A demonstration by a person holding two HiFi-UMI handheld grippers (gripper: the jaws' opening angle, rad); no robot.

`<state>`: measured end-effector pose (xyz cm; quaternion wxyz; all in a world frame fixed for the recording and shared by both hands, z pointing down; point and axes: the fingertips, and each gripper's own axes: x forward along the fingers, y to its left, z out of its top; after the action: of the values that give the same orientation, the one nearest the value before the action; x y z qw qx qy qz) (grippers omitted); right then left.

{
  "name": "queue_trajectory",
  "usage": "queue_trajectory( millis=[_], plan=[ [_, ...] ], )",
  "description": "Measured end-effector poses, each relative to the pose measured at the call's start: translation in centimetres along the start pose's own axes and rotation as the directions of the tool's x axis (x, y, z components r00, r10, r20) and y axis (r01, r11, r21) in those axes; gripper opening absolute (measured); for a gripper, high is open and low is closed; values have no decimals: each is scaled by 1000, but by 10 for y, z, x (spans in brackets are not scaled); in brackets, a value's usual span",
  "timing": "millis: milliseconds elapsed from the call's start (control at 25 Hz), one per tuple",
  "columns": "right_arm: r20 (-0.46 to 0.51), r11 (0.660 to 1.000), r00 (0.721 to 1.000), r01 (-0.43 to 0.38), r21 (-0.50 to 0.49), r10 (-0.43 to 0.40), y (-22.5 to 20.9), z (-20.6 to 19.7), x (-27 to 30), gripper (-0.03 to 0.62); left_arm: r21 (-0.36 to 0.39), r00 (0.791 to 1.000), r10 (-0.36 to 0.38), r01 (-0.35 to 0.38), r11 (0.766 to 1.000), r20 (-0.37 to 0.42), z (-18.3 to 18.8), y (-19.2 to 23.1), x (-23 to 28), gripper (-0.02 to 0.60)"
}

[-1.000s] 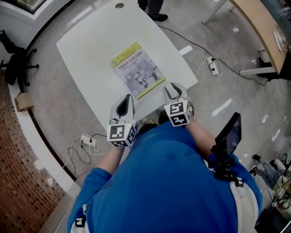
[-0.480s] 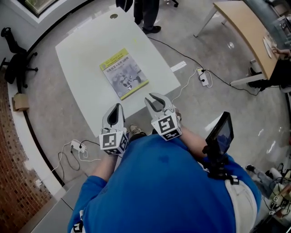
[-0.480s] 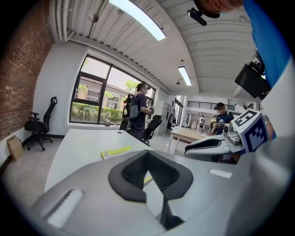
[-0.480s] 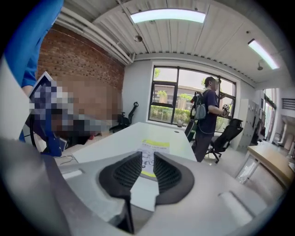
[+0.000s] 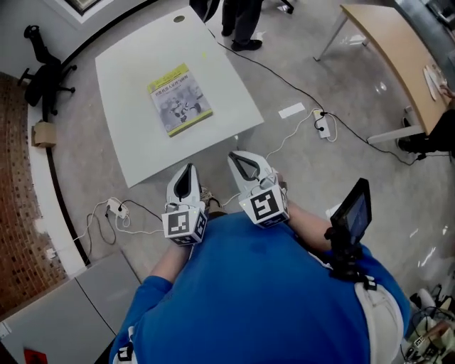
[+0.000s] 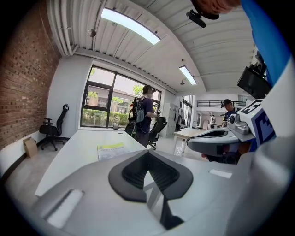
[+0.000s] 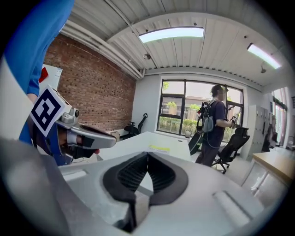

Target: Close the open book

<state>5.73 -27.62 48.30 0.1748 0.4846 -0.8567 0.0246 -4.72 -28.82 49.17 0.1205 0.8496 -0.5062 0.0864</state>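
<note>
Head view. Holdings listed by size, each placed against the tabletop.

1. Tabletop (image 5: 128,78): white, carrying one item only.
2. Wooden desk (image 5: 387,50): well apart from the tabletop, off its right side.
3. Standing person (image 5: 238,14): at the tabletop's far corner. Only legs and shoes show here.
4. Office chair (image 5: 44,67): beyond the tabletop's left side.
5. Book (image 5: 179,99): flat on the tabletop, about mid-surface, yellow-banded cover up. I judge it already shut, as no page spread shows.
6. My right gripper (image 5: 238,156): off the tabletop, just past its near edge. Its jaws have just been closing and now meet pad to pad, with nothing between them.
7. My left gripper (image 5: 188,169): also past the near edge, beside the right one. Jaws together, empty.
8. Power strip (image 5: 321,128): on the floor to the right of the tabletop, with its cable trailing.

Handling note: the closing looks done, so the step in hand is a clean finish.
- I would hold both sets of jaws together and clear of the tabletop's near edge, so nothing nudges the book.
- I would check that the cover lies flat.
- If it gapes, I would press it with closed jaws near the fore-edge, not the spine.
</note>
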Motion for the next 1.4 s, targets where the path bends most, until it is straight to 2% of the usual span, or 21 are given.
queue_trajectory(
  millis=[120, 280, 600, 1000, 1400],
  plan=[
    [39, 999, 998, -40, 20, 39, 8, -7, -26, 5, 13, 999, 47, -47, 999, -3, -8, -22, -25, 6],
    [45, 996, 996, -73, 44, 71, 11, -16, -51, 3, 14, 994, 106, -106, 994, -6, -14, -43, -52, 8],
    [57, 993, 994, -101, 54, 98, 26, -18, -70, 3, 24, 986, 168, -168, 985, 13, -22, -52, -93, 6],
    [32, 996, 998, -63, 65, 61, 50, -3, -72, 3, 14, 991, 114, -115, 993, 63, -10, -42, -110, 6],
    [13, 997, 1000, -4, 78, 3, 69, 2, -74, 3, 15, 995, 58, -59, 998, 75, -9, -32, -124, 6]
  ],
)
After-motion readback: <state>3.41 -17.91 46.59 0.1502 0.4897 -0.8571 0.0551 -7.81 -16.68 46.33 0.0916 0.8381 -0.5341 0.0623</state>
